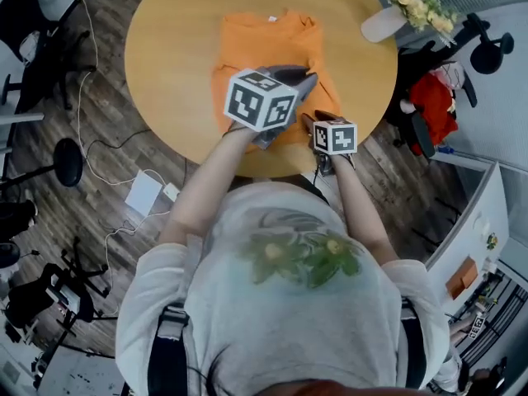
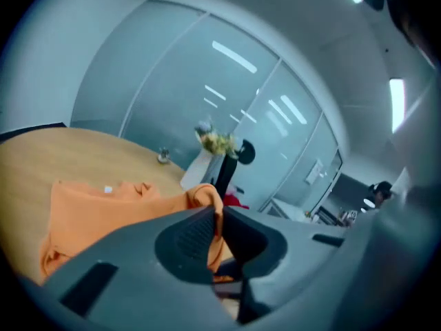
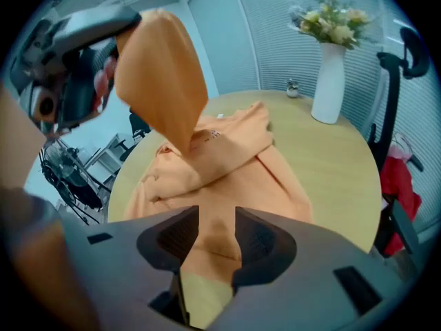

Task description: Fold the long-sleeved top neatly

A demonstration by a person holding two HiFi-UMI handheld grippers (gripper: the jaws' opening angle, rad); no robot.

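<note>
The orange top [image 1: 268,44] lies on the round table [image 1: 165,48]; the left gripper [image 2: 215,234] is clamped on a fold of it (the head view hides this pinch behind the marker cube); only the right gripper view shows that cloth hanging raised, with the right gripper [image 3: 210,238] spread apart above the near hem; a vase [image 3: 329,81] stands beyond.

Setting: office. Evidence: glass partition walls [image 2: 172,95], ceiling strip lights [image 2: 396,102]. Head view: round wooden table [image 1: 165,73] at 12 o'clock, flower vase [image 1: 384,25] at 1, swivel chair [image 1: 487,52] at 2, stool [image 1: 66,162] at 9, white power box [image 1: 144,192] with cables at 8.
</note>
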